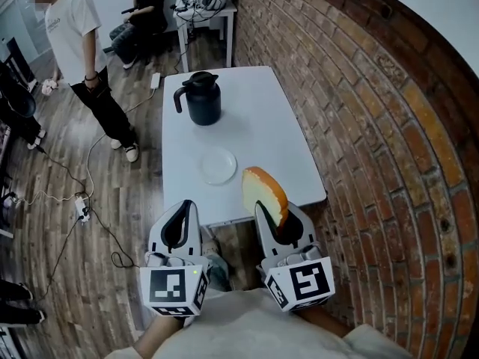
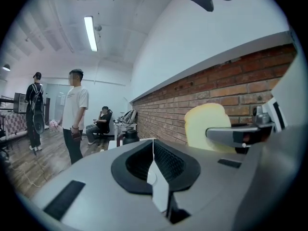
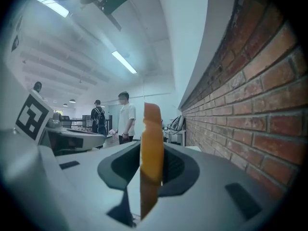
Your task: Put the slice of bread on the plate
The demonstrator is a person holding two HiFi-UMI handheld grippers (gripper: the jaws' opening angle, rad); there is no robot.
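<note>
The slice of bread (image 1: 265,191), pale with an orange-brown crust, stands on edge between the jaws of my right gripper (image 1: 263,208), which is shut on it. It hangs over the near edge of the white table (image 1: 254,126). The right gripper view shows the bread (image 3: 151,148) edge-on between the dark pads. A small white plate (image 1: 218,165) lies on the table just ahead and to the left of the bread. My left gripper (image 1: 182,209) is beside the right one, short of the table's near edge; its jaws meet with nothing between them (image 2: 153,147). From there the bread (image 2: 206,125) shows at the right.
A black jug (image 1: 200,98) stands farther back on the table. A brick wall (image 1: 359,126) runs along the right. A person in a white shirt (image 1: 82,43) stands on the wooden floor at the left, another sits behind. Cables (image 1: 78,200) trail over the floor.
</note>
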